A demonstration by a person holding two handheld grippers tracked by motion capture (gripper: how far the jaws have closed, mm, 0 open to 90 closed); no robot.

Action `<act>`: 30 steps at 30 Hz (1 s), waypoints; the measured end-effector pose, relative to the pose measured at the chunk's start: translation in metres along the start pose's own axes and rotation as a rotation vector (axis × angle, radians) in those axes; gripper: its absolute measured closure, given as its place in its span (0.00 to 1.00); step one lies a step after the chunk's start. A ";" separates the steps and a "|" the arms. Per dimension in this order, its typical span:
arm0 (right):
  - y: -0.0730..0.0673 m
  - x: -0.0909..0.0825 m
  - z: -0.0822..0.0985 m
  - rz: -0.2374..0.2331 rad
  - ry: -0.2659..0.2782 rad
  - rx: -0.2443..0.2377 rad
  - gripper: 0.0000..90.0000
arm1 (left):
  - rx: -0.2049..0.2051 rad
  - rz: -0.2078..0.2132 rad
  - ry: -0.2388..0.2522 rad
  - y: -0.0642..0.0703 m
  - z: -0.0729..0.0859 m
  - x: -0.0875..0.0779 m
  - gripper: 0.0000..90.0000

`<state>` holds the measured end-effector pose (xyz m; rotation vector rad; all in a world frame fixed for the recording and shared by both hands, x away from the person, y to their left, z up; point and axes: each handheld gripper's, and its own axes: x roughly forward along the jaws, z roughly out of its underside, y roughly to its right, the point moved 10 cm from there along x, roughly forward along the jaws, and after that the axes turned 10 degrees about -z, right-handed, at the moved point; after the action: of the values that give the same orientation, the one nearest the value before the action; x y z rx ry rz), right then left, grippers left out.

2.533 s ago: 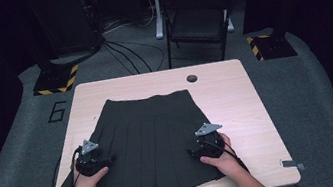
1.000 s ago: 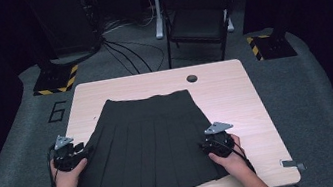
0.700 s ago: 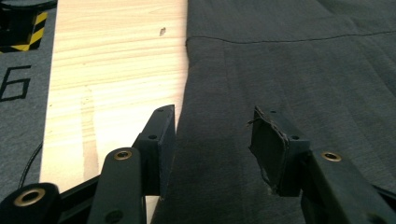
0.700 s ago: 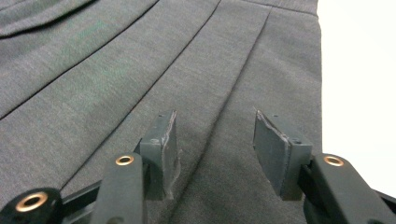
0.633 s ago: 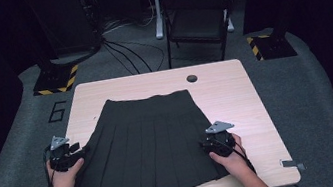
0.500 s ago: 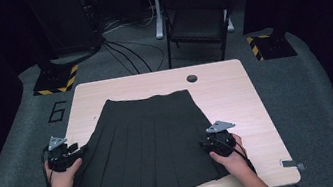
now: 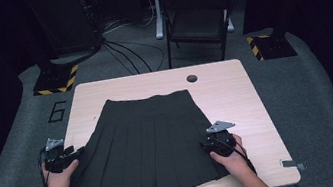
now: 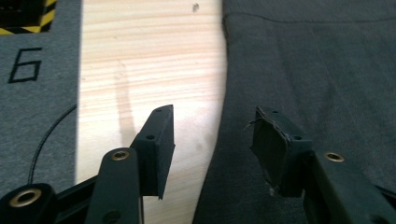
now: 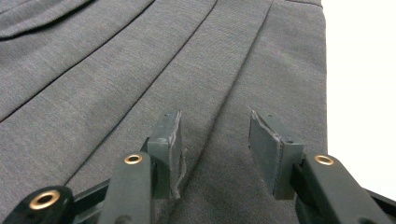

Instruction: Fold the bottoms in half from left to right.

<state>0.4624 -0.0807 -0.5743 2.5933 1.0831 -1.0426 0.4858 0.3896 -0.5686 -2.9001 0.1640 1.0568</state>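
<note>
A dark pleated skirt (image 7: 147, 147) lies flat on the light wooden table (image 7: 224, 89), waistband at the far side. My left gripper (image 7: 75, 152) sits at the skirt's left hem corner. In the left gripper view the left gripper (image 8: 214, 116) is open and its jaws have just been opening: one pad is over bare table (image 8: 149, 56), the other over the skirt (image 8: 303, 70), and nothing is pinched. My right gripper (image 7: 214, 139) rests at the skirt's right side. In the right gripper view the right gripper (image 9: 215, 121) stands open over the pleats of the skirt (image 9: 140, 60).
A round cable hole (image 7: 192, 78) is in the table's far side. A folding chair (image 7: 198, 17) stands behind the table, with cables on the floor. A mat marked 6 (image 7: 57, 110) lies left of the table.
The left hand has moved outward from on the skirt to its left hem, and the hem now spreads wider. The right hand shifted slightly to the right early on, then stayed.
</note>
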 end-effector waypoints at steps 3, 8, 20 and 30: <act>0.001 0.000 0.001 0.001 -0.006 -0.014 0.59 | 0.019 0.007 -0.010 0.004 0.002 0.004 0.52; 0.002 0.000 0.001 0.000 -0.007 -0.013 0.59 | 0.059 0.008 -0.043 0.009 0.007 0.009 0.52; 0.002 0.000 0.002 -0.002 -0.011 0.000 0.58 | 0.084 0.015 -0.059 0.018 0.013 0.016 0.54; 0.002 0.001 0.003 -0.002 -0.019 -0.007 0.57 | 0.086 0.023 -0.034 0.019 0.015 0.015 0.64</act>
<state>0.4625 -0.0833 -0.5777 2.5721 1.0829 -1.0597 0.4853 0.3710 -0.5894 -2.8086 0.2355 1.0744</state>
